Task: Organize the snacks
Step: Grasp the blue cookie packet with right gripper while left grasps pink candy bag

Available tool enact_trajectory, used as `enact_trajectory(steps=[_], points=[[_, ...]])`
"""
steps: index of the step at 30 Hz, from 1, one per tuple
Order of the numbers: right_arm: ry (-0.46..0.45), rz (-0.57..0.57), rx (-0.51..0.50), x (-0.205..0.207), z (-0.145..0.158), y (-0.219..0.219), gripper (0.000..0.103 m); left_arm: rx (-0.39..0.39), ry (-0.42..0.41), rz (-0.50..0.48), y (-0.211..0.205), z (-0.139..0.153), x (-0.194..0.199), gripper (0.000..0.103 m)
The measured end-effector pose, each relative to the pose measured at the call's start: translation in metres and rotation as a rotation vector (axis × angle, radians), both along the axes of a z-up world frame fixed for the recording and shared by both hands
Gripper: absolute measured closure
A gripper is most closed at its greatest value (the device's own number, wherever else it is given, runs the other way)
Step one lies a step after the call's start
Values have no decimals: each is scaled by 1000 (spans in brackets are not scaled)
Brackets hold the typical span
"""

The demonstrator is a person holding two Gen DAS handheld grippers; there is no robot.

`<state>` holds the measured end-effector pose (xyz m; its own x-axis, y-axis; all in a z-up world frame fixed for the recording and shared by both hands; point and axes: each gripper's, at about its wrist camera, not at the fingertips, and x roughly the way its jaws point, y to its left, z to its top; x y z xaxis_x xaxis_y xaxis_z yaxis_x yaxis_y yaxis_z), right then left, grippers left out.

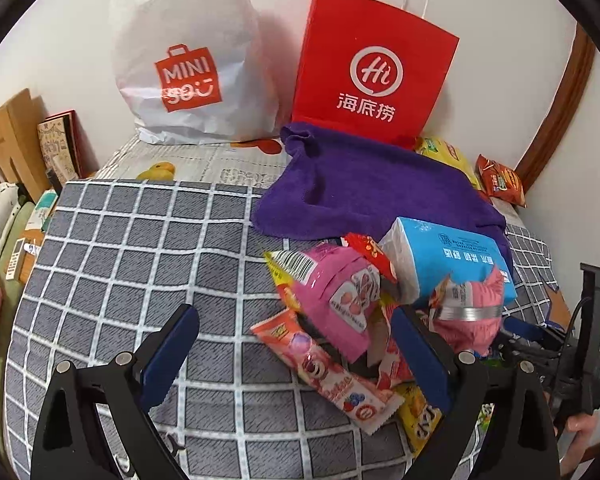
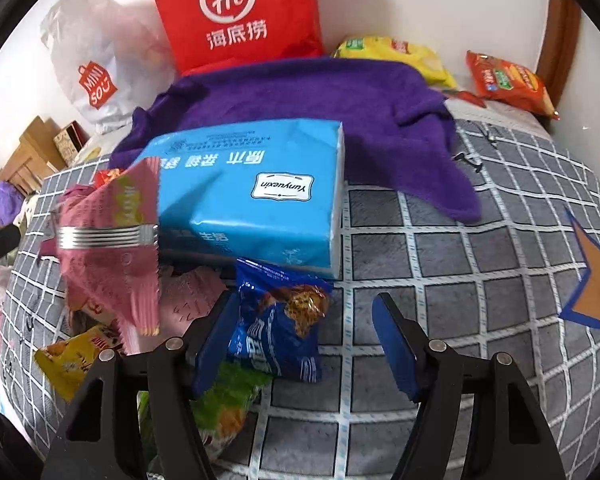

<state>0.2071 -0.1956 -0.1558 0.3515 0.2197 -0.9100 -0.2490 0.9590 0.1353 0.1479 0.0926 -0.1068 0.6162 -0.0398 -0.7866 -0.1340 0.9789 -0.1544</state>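
A pile of snack packets lies on the grey checked cloth [image 1: 112, 240]: a pink packet [image 1: 336, 296], a strawberry bar wrapper [image 1: 328, 376], a yellow packet [image 1: 416, 412] and a pink bag shut with a metal clip [image 1: 470, 312]. A blue tissue pack [image 1: 448, 260] leans on the pile. My left gripper [image 1: 296, 352] is open just above the pile's near left side. My right gripper [image 2: 304, 340] is open, with a blue snack packet [image 2: 280, 328] between its fingers, touching the left one. The clipped pink bag [image 2: 112, 248] and tissue pack [image 2: 252, 196] lie just beyond.
A purple towel [image 1: 364, 188] lies behind the pile. A red paper bag [image 1: 372, 68] and a white Miniso plastic bag [image 1: 188, 68] stand against the wall. A yellow chip bag [image 2: 396, 56] and an orange one [image 2: 508, 80] lie at the back right. Wooden furniture [image 1: 8, 140] stands left.
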Motion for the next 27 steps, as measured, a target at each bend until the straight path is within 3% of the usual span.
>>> enact_trajectory(steps=[4, 8, 10, 13, 15, 17, 18, 19, 27], points=[[8, 27, -1, 5, -9, 3, 33, 2, 21, 1, -2, -12, 19, 7], [-5, 44, -1, 2, -8, 0, 54, -60, 37, -5, 2, -28, 36, 7], [0, 43, 10, 2, -7, -4, 54, -87, 30, -10, 2, -31, 40, 8], [-14, 32, 12, -2, -3, -11, 54, -85, 40, -25, -3, -35, 45, 17], [-25, 20, 11, -6, 0, -18, 54, -97, 42, -52, -8, -38, 47, 31], [-43, 11, 0, -10, 4, -24, 54, -90, 34, -55, -10, -38, 46, 33], [-52, 8, -10, -11, 5, -27, 54, -80, 28, -58, -12, -37, 44, 43], [-61, 4, -20, -13, 7, -31, 54, -67, 29, -62, -13, -36, 44, 46], [-40, -32, -35, -15, -6, -47, 54, -118, 30, -57, 0, -30, 26, 51]])
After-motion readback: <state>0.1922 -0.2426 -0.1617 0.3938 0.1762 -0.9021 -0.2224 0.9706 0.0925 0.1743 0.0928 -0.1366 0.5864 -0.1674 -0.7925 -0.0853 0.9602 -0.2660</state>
